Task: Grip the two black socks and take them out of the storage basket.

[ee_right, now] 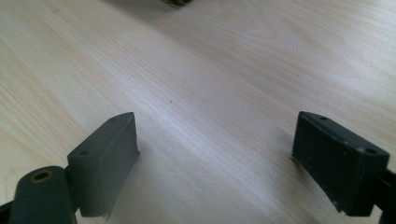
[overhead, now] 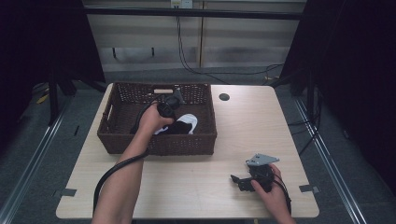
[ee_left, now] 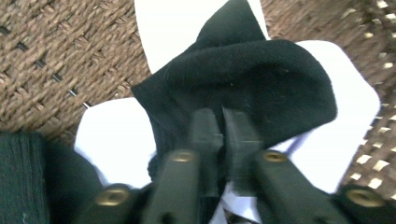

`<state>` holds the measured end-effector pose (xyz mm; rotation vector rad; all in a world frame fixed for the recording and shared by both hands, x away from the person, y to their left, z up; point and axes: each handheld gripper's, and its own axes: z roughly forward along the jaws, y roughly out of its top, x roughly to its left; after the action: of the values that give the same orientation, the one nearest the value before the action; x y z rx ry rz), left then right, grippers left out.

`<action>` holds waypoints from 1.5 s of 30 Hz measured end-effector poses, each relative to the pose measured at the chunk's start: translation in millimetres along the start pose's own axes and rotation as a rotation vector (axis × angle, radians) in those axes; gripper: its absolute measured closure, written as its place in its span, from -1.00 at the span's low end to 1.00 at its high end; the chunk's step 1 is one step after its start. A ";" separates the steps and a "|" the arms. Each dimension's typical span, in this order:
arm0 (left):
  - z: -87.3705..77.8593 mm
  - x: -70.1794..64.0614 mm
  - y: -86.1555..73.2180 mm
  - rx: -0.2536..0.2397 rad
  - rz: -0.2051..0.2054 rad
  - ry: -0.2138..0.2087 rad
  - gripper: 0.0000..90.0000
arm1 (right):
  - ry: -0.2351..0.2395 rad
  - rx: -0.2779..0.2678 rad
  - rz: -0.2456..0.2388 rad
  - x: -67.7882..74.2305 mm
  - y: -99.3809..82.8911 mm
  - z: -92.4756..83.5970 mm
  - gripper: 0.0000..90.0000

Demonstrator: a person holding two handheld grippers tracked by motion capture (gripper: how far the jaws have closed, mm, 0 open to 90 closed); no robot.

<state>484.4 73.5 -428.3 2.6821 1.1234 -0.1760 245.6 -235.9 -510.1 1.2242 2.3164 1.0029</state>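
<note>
Reaching into wicker basket [overhead: 116,133], left gripper [ee_left: 220,122] angled down, jaws pinched on black sock [ee_left: 261,88] lying over white sock [ee_left: 116,140]. Right gripper [ee_right: 215,154] resting low over table [ee_right: 210,70], jaws wide apart, empty.

Light wooden table [overhead: 243,126] with a round hole [overhead: 224,97] near its far edge; dark cables [overhead: 187,60] hanging behind; grey floor [overhead: 28,154] around.

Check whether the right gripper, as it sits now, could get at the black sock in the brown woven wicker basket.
Probably yes: the right gripper rests open on bare tabletop, apart from the basket, whose top is open. The left gripper, though, is already shut on the black sock and crowds that spot.
</note>
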 end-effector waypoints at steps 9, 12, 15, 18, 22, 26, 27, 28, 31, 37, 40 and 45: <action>-25.6 -2.7 -3.7 -0.003 0.014 0.007 0.93 | 0.000 0.001 0.003 0.2 0.1 -0.1 -0.70; -39.4 -5.0 -4.3 -0.009 0.020 0.013 0.93 | 0.000 0.001 0.002 0.0 0.2 -0.1 -0.70; -45.5 -6.7 -3.6 -0.009 0.020 0.005 0.93 | 0.000 0.001 0.002 0.1 0.1 -0.1 -0.70; -57.6 -12.0 -1.9 -0.016 0.033 -0.006 0.93 | 0.001 0.001 0.001 -0.1 0.2 -0.1 -0.71; -67.4 -14.3 -2.6 -0.023 0.039 -0.003 0.93 | 0.002 -0.005 -0.008 -0.7 0.3 0.4 -0.70; -83.6 -15.9 -4.9 -0.031 0.054 0.005 0.93 | 0.002 -0.002 -0.006 -0.5 0.3 0.3 -0.70; -86.8 -16.8 -5.4 -0.036 0.050 0.008 0.93 | 0.002 -0.002 -0.006 -0.5 0.3 0.3 -0.70; -95.0 -17.1 -6.8 -0.042 0.055 0.014 0.93 | 0.002 -0.002 -0.006 -0.6 0.3 0.3 -0.71; -105.7 -16.6 -8.8 -0.042 0.051 0.009 0.93 | 0.002 -0.003 -0.007 -0.7 0.3 0.3 -0.71; -122.3 -16.6 -9.9 -0.027 0.039 0.011 0.93 | 0.002 -0.002 -0.006 -0.6 0.3 0.3 -0.71; -128.1 -18.9 -9.4 -0.022 0.037 0.015 0.93 | 0.002 -0.002 -0.008 -0.7 0.3 0.2 -0.71; -144.3 -22.9 -10.0 0.005 0.042 0.024 0.93 | 0.002 -0.002 -0.008 -0.6 0.3 0.2 -0.71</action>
<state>464.5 101.2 -285.9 2.7168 1.0735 -0.1408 246.2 -236.2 -510.1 1.2134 2.3193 1.0034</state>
